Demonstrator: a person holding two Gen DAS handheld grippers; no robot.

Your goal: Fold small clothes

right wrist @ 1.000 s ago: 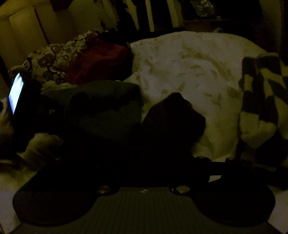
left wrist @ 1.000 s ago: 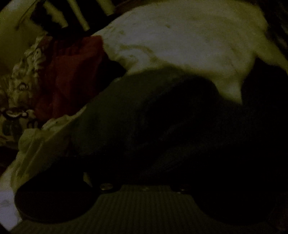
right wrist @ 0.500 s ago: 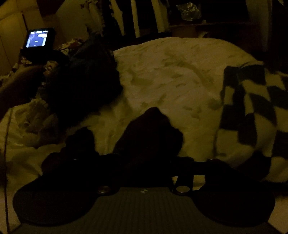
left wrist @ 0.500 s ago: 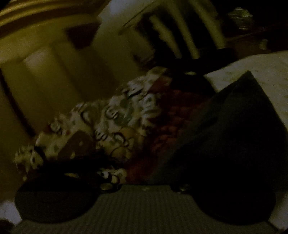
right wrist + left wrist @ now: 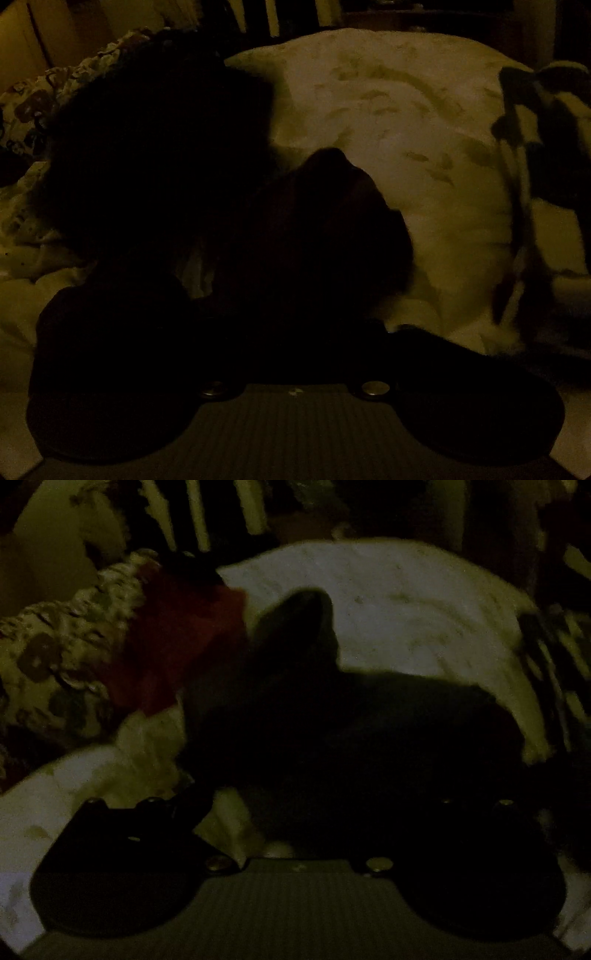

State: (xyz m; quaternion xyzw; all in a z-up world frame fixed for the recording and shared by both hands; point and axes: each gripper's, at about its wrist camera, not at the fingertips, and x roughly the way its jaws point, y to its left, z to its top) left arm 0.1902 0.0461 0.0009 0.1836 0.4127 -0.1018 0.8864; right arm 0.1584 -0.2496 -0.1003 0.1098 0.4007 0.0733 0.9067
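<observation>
Clothes: one dark garment [image 5: 351,716], one red [image 5: 173,642], one floral [image 5: 62,653].

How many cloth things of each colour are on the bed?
Dark garment: 1
Red cloth: 1
Flowery cloth: 1
Black-and-white checked blanket: 1
Total: 4

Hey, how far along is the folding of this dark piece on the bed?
Nothing looks folded yet: the dark garment lies bunched on the duvet. In hand: right tongs just closing at it, grip too dark to confirm; left tongs just opened, empty. Left: the fold itself.
</observation>
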